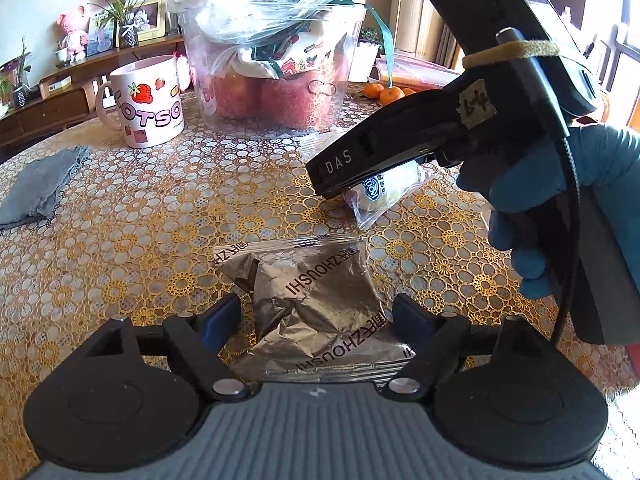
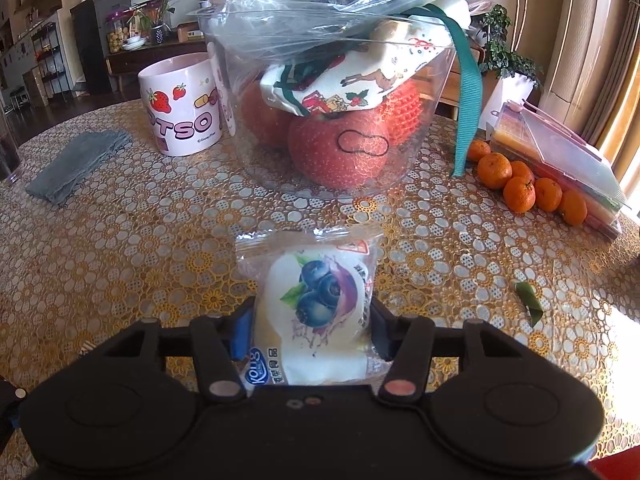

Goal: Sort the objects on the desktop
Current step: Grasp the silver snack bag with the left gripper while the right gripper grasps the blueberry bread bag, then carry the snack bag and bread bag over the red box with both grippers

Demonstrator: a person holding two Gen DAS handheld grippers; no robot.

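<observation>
Lace-patterned worktop (image 2: pixel 120 248) in a sunlit living room. Blueberry snack packet (image 2: pixel 316 304) sits between the pads of the right tongs (image 2: pixel 312 330), long axis pointing away from the camera toward the clear tub (image 2: pixel 420 128) straight ahead; pads press both sides, so judged pinched. Whether the packet is lifted or resting: cannot tell. Foil packet (image 1: pixel 316 304) lies flat on the worktop between the spread left tongs (image 1: pixel 318 314), untouched, slightly skewed. Right hand is nearer the tub. Tub is heaped with apples (image 2: pixel 340 152) and a plastic bag (image 2: pixel 320 8); free space inside is hidden. Mug (image 2: pixel 180 104) stands just left of the tub.
</observation>
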